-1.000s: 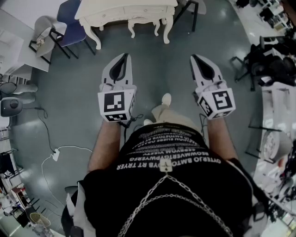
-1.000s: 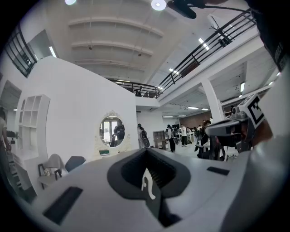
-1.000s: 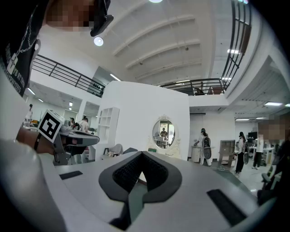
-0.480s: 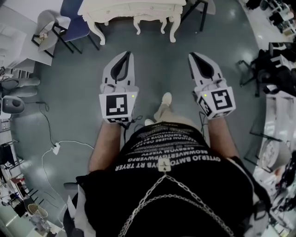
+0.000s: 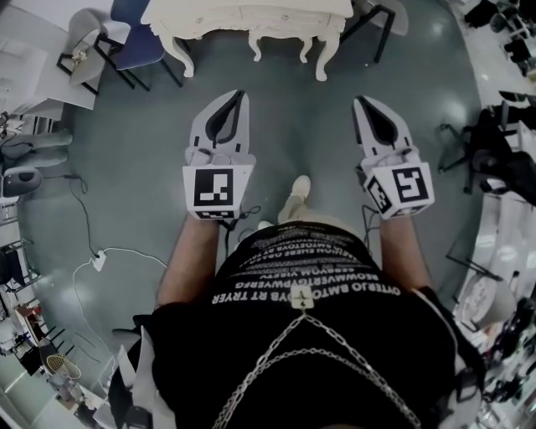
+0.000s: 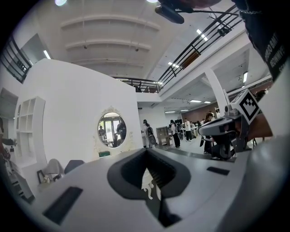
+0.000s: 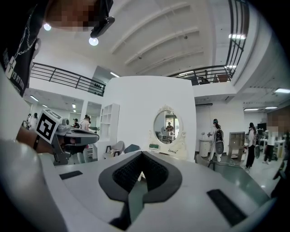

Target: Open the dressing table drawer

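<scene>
The cream dressing table (image 5: 251, 18) with curved legs stands at the top of the head view, its drawer fronts facing me, all pushed in. My left gripper (image 5: 239, 95) and right gripper (image 5: 360, 100) are held side by side over the grey floor, both pointing at the table and well short of it. Each pair of jaws meets at the tip with nothing between. In the right gripper view the table's oval mirror (image 7: 165, 127) rises beyond the shut gripper (image 7: 142, 154). The left gripper view shows the same mirror (image 6: 111, 130) past its gripper (image 6: 146, 152).
A blue chair (image 5: 134, 42) and a grey chair (image 5: 88, 42) stand left of the table, another chair (image 5: 381, 17) at its right. A white cable with a power strip (image 5: 99, 260) lies on the floor at left. Black chairs (image 5: 502, 142) crowd the right side.
I have walked forward: the dressing table has come nearer and shifted a little right in the head view. Both grippers keep their pose ahead of me, still shut.
</scene>
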